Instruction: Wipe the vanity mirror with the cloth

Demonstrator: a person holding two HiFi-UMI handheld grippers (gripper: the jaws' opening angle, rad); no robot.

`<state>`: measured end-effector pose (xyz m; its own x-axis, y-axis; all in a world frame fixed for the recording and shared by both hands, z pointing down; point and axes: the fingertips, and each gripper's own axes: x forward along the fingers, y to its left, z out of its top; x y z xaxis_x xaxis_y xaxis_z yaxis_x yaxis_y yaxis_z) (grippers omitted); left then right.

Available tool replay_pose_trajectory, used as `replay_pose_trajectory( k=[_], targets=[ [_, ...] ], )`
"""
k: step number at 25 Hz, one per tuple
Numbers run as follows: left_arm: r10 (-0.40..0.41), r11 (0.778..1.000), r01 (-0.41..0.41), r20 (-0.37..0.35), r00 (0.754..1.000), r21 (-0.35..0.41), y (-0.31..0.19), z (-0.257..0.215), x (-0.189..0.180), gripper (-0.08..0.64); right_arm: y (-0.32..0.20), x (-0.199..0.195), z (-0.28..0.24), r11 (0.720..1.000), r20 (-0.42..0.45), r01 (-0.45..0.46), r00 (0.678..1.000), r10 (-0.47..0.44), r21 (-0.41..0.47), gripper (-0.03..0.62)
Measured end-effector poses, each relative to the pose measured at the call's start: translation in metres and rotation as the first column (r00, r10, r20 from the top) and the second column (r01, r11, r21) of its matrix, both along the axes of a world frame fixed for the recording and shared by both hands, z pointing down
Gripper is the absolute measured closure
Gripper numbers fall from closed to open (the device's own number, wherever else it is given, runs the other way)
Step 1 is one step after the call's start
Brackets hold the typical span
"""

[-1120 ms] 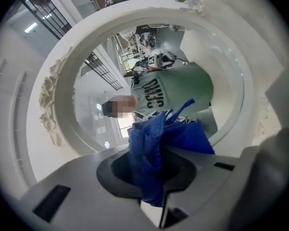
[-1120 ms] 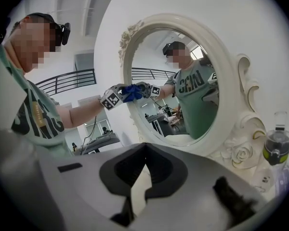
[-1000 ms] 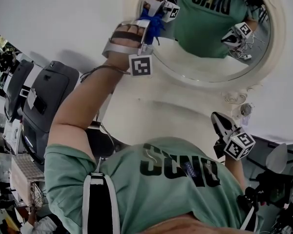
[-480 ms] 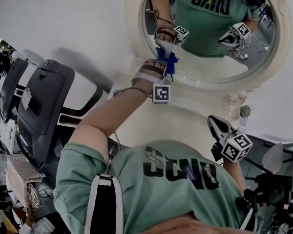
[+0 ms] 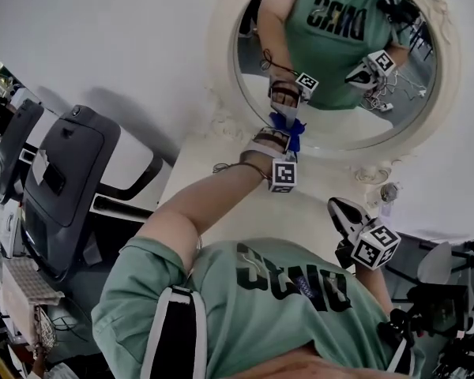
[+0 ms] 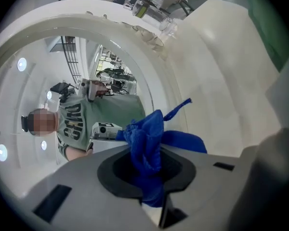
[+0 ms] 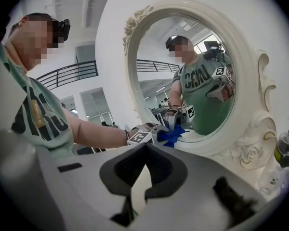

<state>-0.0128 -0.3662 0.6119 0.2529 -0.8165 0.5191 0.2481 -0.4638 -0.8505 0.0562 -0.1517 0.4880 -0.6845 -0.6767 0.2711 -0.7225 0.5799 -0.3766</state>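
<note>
The oval vanity mirror (image 5: 340, 77) in its white carved frame (image 5: 221, 69) stands on a white table. My left gripper (image 5: 285, 134) is shut on a crumpled blue cloth (image 5: 289, 125), which is pressed to the glass at the mirror's lower left edge. In the left gripper view the cloth (image 6: 144, 134) bulges out from between the jaws of that gripper (image 6: 151, 150), with the mirror glass (image 6: 62, 81) just ahead. My right gripper (image 5: 335, 204) hangs low on the right, away from the mirror, shut and empty (image 7: 144, 150). It faces the mirror (image 7: 192, 81).
Dark grey chairs (image 5: 63, 180) stand at the left beside the white table top (image 5: 221, 180). A small bottle (image 5: 389, 189) sits by the frame's lower right scrollwork, also seen at the right gripper view's edge as a green-topped bottle (image 7: 285, 150). My own green shirt (image 5: 284, 290) fills the foreground.
My left gripper has carried the cloth from the mirror's upper left rim down and right to its lower edge. The right gripper has hardly moved.
</note>
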Motion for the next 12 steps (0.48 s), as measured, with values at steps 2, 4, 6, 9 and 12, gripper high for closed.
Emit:
replay_pose_trajectory(
  k=[2,4,6,9,12],
  targets=[
    [0.051,0.999,-0.05,0.042,0.998,-0.007,0.004,0.001,0.002,0.482,0.0,-0.003,-0.007,1.0,-0.002,0.005,1.0,-0.005,0.021,0.584],
    [0.088,0.996,-0.087,0.06,0.994,-0.024,0.012,-0.003,-0.005,0.476,0.002,-0.006,-0.013,0.999,-0.004,0.008,1.0,-0.008,0.04,0.585],
    [0.092,0.996,-0.092,-0.018,0.996,-0.011,0.02,-0.032,-0.013,0.474,0.005,-0.006,-0.015,0.999,-0.003,0.007,1.0,-0.007,0.049,0.584],
    [0.107,0.991,-0.084,-0.231,0.967,0.105,0.026,-0.134,-0.02,0.474,0.005,0.003,-0.016,0.999,0.001,-0.007,1.0,0.007,0.052,0.584],
    [0.148,0.958,-0.029,-0.409,0.901,0.284,0.025,-0.262,-0.032,0.472,0.006,0.008,-0.017,0.998,0.016,-0.021,1.0,0.02,0.052,0.584]
  ],
)
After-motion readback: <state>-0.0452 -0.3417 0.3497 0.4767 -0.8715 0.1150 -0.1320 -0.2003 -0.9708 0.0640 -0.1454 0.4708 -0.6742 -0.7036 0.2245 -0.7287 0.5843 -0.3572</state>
